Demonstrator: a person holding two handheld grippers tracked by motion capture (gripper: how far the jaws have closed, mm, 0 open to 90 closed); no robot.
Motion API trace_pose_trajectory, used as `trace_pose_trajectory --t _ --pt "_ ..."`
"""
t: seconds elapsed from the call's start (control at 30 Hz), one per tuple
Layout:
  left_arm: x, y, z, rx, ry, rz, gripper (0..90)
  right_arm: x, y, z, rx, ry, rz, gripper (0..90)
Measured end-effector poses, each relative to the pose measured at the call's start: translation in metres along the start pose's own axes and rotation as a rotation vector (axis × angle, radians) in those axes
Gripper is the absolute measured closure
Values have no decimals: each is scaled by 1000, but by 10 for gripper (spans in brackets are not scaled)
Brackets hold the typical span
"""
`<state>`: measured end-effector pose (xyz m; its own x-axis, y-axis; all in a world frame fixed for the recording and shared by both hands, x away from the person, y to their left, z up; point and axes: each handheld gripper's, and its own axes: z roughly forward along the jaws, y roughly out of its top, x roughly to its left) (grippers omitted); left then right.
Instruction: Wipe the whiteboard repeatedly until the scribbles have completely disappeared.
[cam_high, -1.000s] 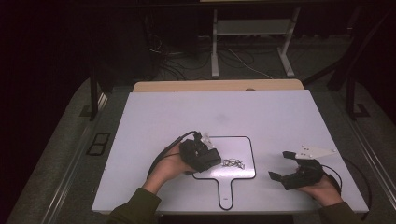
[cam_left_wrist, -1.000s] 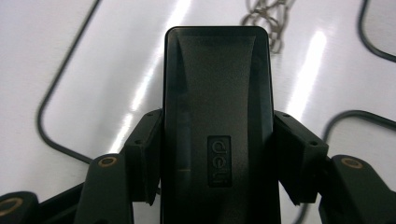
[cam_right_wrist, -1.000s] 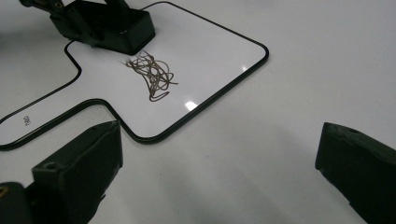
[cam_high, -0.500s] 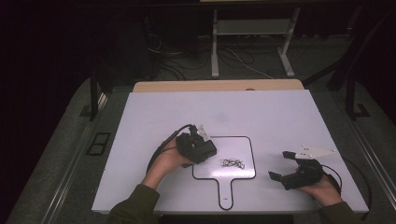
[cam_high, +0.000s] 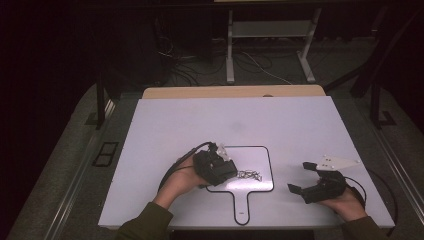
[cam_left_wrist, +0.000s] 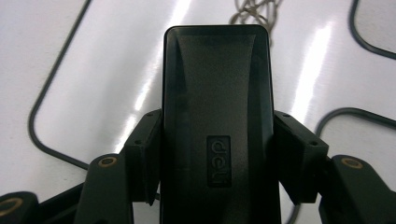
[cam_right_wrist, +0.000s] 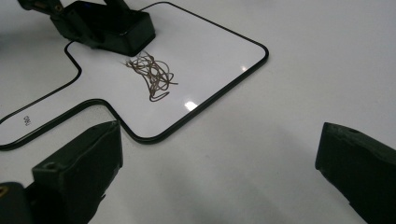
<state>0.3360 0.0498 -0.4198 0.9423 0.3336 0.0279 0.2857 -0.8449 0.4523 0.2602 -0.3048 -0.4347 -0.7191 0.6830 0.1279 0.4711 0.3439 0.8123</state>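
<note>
A small whiteboard (cam_high: 261, 159) with a black rim and a handle lies on the white table; the right gripper view also shows the whiteboard (cam_right_wrist: 212, 44). A brown scribble (cam_high: 249, 175) marks its middle, drawn as tangled loops (cam_right_wrist: 152, 74). My left gripper (cam_high: 220, 169) is shut on a black eraser (cam_left_wrist: 217, 107) marked "deli", held low over the board's left part. The eraser's front edge is right at the scribble (cam_left_wrist: 254, 9). From the right gripper view, the left gripper (cam_right_wrist: 107, 28) sits just behind the loops. My right gripper (cam_high: 299, 176) rests to the right of the board, open and with nothing between its fingers (cam_right_wrist: 219, 154).
The board's handle (cam_high: 241, 202) points at the table's near edge. The white table (cam_high: 225, 120) stretches away beyond the board. A wooden strip (cam_high: 235, 92) runs along its far edge. Cables and a stand's legs (cam_high: 230, 60) lie on the dark floor behind.
The left gripper with the eraser shifted slightly up the board and came back beside the scribble. The right gripper stayed put.
</note>
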Motion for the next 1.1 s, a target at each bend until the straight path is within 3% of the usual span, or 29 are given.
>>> trace_pose_trajectory --t 0.33,0.47,0.87,0.97,1.1 --pt "27 -1 3 -28 40 -63 388 0 0 1 4 -3 0 0" --pt "23 0 2 -21 40 -59 389 0 0 1 6 -2 -1 0" --pt "-7 -1 0 -4 -9 15 389 0 0 0 1 -2 1 0" --pt "-3 0 0 0 4 12 389 0 0 0 1 -1 4 0" --pt "11 2 2 -7 29 -24 389 0 0 0 2 -3 2 0"
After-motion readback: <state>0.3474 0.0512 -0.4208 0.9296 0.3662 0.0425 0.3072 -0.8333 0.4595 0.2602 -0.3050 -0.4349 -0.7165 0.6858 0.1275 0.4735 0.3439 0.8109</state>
